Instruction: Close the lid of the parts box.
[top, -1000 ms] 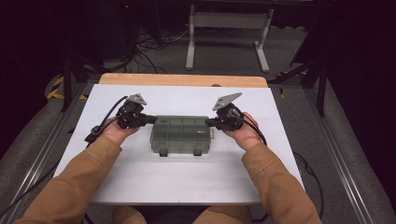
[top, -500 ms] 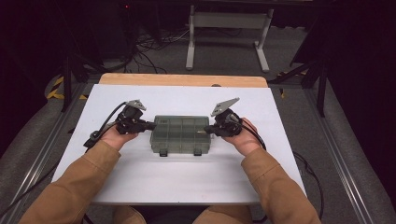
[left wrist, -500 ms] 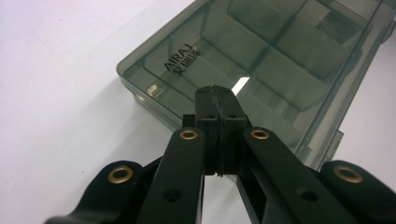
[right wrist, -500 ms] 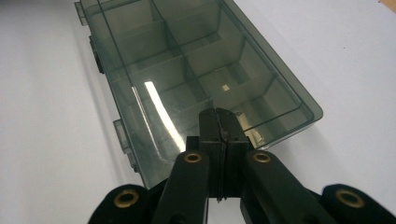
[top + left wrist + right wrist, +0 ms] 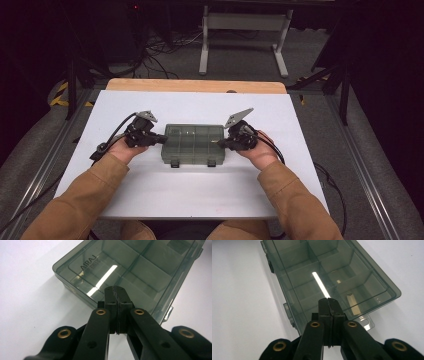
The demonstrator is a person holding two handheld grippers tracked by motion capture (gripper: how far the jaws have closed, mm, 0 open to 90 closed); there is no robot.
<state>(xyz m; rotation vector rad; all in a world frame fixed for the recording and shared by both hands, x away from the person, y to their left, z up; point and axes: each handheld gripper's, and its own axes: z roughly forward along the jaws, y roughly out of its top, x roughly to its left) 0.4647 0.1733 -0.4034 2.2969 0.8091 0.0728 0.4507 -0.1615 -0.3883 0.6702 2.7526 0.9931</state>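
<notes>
Since the earlier frame the smoky translucent plastic compartment box (image 5: 193, 144) and both hands have slid nearer the person along the white table (image 5: 190, 192). In the high view the left tongs (image 5: 163, 139) press the box's left end and the right tongs (image 5: 221, 145) its right end. The left gripper view has those tongs (image 5: 116, 293) closed, holding nothing, tips against the box (image 5: 140, 267). The right gripper view shows the same: tongs (image 5: 329, 304) shut, empty, at the box (image 5: 329, 272). Both latches look fastened; opening seems left. Nothing obstructs.
</notes>
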